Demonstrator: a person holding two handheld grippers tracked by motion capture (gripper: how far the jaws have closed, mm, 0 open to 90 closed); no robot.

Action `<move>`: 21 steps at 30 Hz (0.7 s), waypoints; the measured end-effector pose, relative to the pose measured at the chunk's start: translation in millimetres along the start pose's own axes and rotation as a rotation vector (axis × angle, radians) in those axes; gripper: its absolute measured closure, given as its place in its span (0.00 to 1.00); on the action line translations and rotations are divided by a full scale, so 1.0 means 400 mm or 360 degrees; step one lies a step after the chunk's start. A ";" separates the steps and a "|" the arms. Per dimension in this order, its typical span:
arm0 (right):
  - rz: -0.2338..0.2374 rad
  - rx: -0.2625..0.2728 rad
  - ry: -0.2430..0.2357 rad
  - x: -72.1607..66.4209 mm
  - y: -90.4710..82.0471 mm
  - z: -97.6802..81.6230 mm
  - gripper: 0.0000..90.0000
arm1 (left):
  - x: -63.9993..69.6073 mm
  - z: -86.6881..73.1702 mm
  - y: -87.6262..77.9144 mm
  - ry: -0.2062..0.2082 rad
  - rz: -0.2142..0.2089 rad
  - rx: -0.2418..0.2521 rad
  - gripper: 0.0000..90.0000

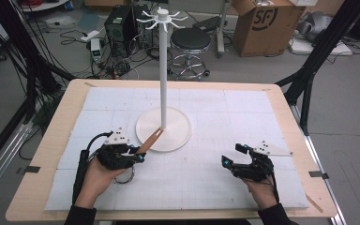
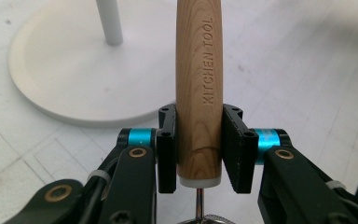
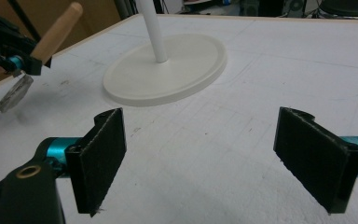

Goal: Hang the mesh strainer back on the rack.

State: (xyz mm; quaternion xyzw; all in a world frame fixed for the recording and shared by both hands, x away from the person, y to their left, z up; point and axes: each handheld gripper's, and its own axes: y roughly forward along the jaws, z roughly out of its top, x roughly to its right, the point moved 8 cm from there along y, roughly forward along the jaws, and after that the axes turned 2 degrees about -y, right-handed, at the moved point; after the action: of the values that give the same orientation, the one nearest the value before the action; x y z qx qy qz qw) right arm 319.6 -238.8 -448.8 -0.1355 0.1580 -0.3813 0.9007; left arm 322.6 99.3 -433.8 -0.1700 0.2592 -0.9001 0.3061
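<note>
My left gripper (image 1: pixel 138 154) is clenched on the wooden handle (image 2: pixel 199 93) of a kitchen tool, stamped "KITCHEN TOOL", near the bench's front-left. The handle points up and away over the round white base (image 1: pixel 173 136) of the rack stand (image 1: pixel 163 70), mid-bench; whether it touches the base, can't tell. The tool's metal end (image 3: pixel 15 93) hangs below the jaws, above the mat. My right gripper (image 1: pixel 230 164) sits near the front-right, jaws released and wide, nothing between the 2 pads. Bench (image 1: pixel 56 126) is light wood, covered by a white gridded mat (image 1: pixel 225 117), scuffed in spots. Room behind: grey floor, a black stool (image 1: pixel 190 42), a cardboard box (image 1: pixel 267 26), a PC tower (image 1: pixel 120 26) with loose cables, and black frame struts on both sides.
</note>
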 end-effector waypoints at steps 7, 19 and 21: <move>-0.0005 0.0001 0.0000 0.000 0.000 0.000 0.18 | -0.002 0.047 -0.037 0.0003 0.0011 0.0198 0.77; -0.0007 -0.0016 0.0010 0.000 0.004 -0.005 0.18 | 0.006 0.160 -0.147 0.0107 0.0062 0.0796 0.77; -0.0006 -0.0013 0.0008 0.000 0.003 -0.004 0.18 | 0.010 0.183 -0.153 0.0076 0.0040 0.0823 0.77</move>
State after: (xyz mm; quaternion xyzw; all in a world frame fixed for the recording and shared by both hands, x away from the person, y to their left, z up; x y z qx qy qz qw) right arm 319.8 -238.0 -450.8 -0.1384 0.1616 -0.3829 0.8990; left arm 325.2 111.8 -339.2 -0.0616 0.0296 -0.9364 0.3443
